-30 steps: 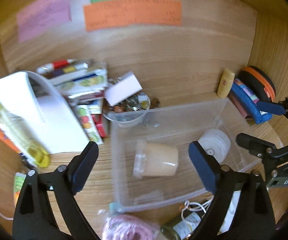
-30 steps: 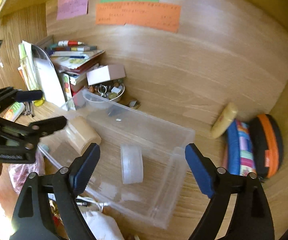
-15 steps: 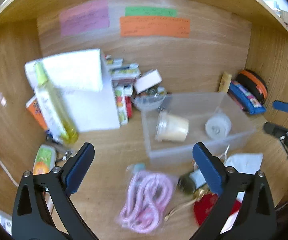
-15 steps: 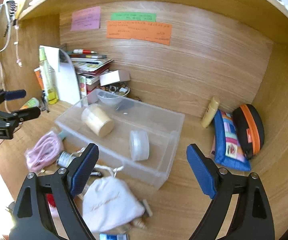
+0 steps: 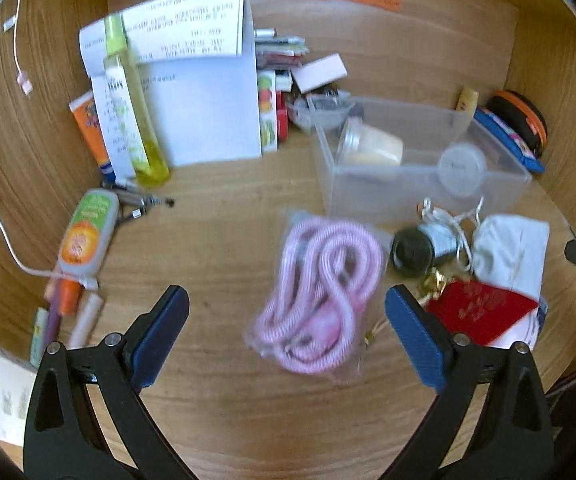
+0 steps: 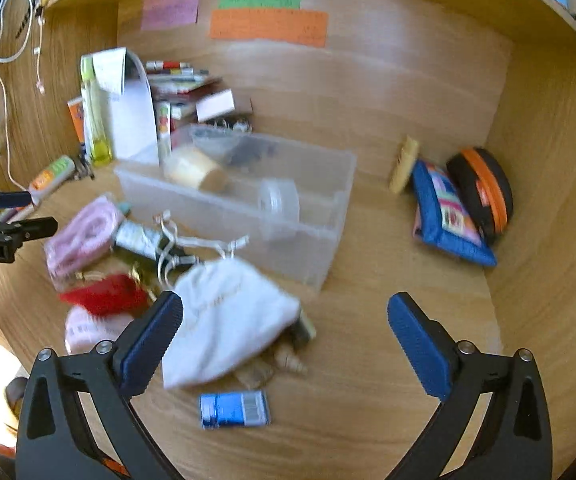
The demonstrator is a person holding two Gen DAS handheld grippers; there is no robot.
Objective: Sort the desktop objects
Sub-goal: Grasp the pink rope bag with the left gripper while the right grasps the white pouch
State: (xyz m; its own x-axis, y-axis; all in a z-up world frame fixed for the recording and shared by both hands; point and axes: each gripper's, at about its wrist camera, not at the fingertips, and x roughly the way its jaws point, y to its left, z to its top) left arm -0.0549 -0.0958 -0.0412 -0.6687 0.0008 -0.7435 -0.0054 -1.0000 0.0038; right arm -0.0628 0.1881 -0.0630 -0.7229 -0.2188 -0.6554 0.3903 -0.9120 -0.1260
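Inside one clear bin (image 5: 416, 192), two jars, one pink cord (image 5: 320, 300) outside

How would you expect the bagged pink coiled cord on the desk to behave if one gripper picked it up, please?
The pink coiled cord would probably sag and flop, being loose loops. Its clear plastic bag looks smooth, so pads may slip. It seems light and unlikely to roll.

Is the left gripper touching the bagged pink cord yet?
Apart. In the left wrist view the left gripper is open, and the pink cord lies on the desk between and beyond its fingertips, with bare wood beside each pad.
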